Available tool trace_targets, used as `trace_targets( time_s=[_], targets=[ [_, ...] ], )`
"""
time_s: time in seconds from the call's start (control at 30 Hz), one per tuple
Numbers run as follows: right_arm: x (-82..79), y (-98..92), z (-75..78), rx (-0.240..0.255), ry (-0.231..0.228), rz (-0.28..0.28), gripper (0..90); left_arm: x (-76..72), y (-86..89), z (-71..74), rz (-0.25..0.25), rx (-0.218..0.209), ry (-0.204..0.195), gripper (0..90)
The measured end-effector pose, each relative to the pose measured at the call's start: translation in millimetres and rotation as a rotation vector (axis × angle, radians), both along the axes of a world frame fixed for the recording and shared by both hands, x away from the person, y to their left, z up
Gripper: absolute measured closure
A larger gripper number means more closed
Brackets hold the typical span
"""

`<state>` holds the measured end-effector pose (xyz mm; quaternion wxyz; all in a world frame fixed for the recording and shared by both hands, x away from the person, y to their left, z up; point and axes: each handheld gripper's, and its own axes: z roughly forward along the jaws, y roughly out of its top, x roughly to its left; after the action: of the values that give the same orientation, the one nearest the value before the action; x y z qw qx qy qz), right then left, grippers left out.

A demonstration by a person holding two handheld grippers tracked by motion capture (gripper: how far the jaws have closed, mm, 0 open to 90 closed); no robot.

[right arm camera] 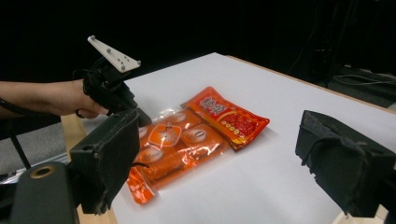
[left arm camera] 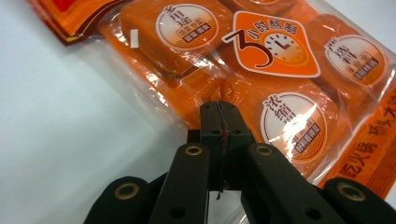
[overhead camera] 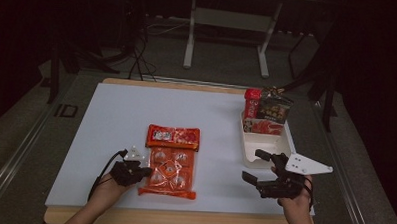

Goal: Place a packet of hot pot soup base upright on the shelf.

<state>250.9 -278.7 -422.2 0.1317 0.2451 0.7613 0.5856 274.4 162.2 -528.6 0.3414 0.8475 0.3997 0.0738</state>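
Observation:
An orange clear-film packet (overhead camera: 170,166) holding several wrapped blocks lies flat near the table's front, its red header (overhead camera: 173,136) at the far end. My left gripper (overhead camera: 145,171) is shut, with its tips at the packet's left edge. In the left gripper view the closed tips (left arm camera: 218,109) rest over the packet (left arm camera: 280,70); whether they pinch any film I cannot tell. My right gripper (overhead camera: 254,166) stands open to the right of the packet, with nothing between its fingers. The right gripper view shows its wide jaws framing the packet (right arm camera: 187,140), and the left gripper (right arm camera: 116,93) sits beyond it.
A white tray (overhead camera: 281,147) stands at the right, just beyond my right gripper. A red pack (overhead camera: 252,101) and a dark snack bag (overhead camera: 274,109) stand at its far end. The white table top (overhead camera: 136,110) has bare room at the left and back.

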Motion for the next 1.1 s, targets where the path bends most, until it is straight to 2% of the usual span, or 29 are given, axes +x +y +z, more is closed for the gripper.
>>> trace_targets(
  time_s=[0.17,0.27,0.5,0.63,0.8,0.9,0.97,1.0,1.03,1.1],
  targets=[
    [-0.4,-1.0,0.0,0.002,0.002,-0.001,13.4,2.1,-5.0,1.0,-0.013,0.001,0.006,90.0],
    [-0.3,-1.4,0.1,0.003,0.002,-0.001,13.4,5.0,-2.5,2.2,0.001,-0.001,-0.001,90.0],
    [-0.1,-2.3,0.1,0.006,0.003,-0.003,13.4,22.6,3.5,9.6,0.078,-0.003,-0.042,90.0],
    [0.0,-2.6,-0.1,0.005,0.003,-0.005,13.4,32.5,3.8,8.3,0.098,0.011,-0.047,90.0],
    [0.1,-3.9,0.0,0.008,0.0,-0.006,13.4,41.8,3.8,1.9,0.116,0.027,-0.032,90.0],
    [0.5,-3.7,-0.3,0.004,0.001,-0.006,13.4,44.2,0.0,-1.1,0.109,0.006,-0.019,90.0],
    [0.4,-3.4,-0.4,0.003,0.003,-0.005,13.4,44.3,-6.8,-0.8,0.075,0.011,-0.023,90.0],
    [0.6,-3.1,-0.4,0.003,0.003,-0.006,13.4,43.6,-10.9,0.3,0.071,0.037,-0.037,90.0],
    [0.7,-2.9,-0.5,0.003,0.003,-0.005,13.5,43.8,-13.4,0.9,0.067,0.041,-0.042,90.0],
    [0.8,-2.2,-0.5,0.003,0.003,-0.004,13.4,44.9,-16.6,0.9,0.06,0.029,-0.034,90.0]
  ],
)
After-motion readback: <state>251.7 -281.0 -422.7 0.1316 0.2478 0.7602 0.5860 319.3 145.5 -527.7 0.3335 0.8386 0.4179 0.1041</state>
